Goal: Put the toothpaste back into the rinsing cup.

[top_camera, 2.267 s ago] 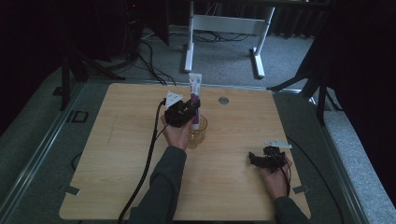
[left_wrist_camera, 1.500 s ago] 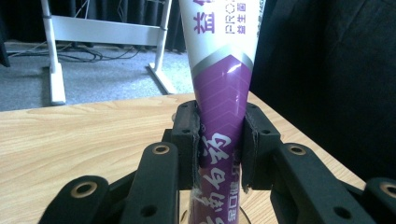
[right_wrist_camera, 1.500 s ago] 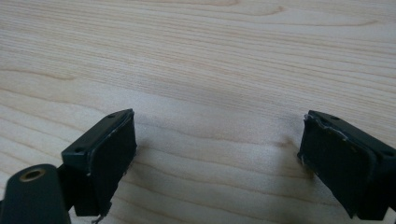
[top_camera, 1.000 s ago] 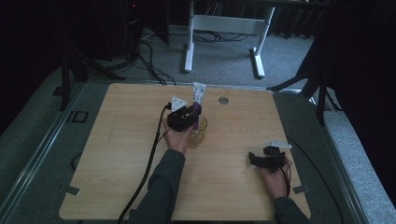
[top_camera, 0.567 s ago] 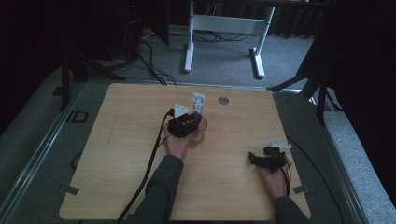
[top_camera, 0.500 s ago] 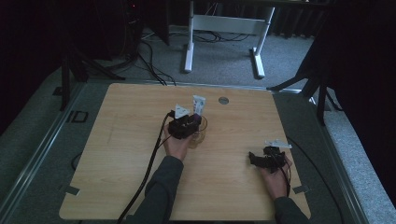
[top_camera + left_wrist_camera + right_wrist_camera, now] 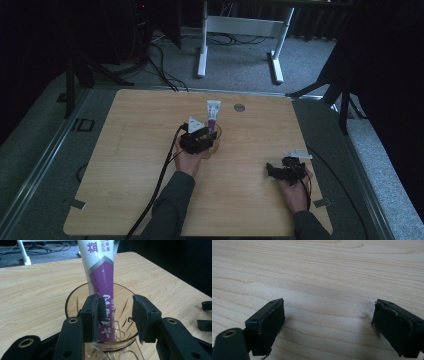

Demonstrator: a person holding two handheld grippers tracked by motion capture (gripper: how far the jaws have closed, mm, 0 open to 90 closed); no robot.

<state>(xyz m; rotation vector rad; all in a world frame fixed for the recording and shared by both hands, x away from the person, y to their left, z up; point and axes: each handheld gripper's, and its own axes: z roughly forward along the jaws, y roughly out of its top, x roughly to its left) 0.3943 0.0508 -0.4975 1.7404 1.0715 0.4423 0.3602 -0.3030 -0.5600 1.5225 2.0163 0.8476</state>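
A white and purple tube [image 7: 101,270] stands leaning in a clear glass cup [image 7: 75,297], its lower end inside the cup. My left gripper [image 7: 117,305] reaches over the cup's near rim with the tube between its jaws. The jaws have just been opening: the right pad [image 7: 140,315] stands clear of the tube and the left pad sits right beside it. From above, the tube [image 7: 213,112] rises out of the cup [image 7: 216,140] just beyond the left gripper [image 7: 197,140]. My right gripper [image 7: 282,170] rests low near the table's front right, open [image 7: 328,317] over bare wood.
A small round metal disc [image 7: 239,107] lies on the wooden table [image 7: 125,165] behind the cup. The left gripper's black cable [image 7: 160,185] trails back along the forearm. A white desk frame [image 7: 240,25] stands on the floor beyond the far edge.
The left gripper came down with the tube, set its lower end into the cup and spread its jaws. The right hand stayed where it was.
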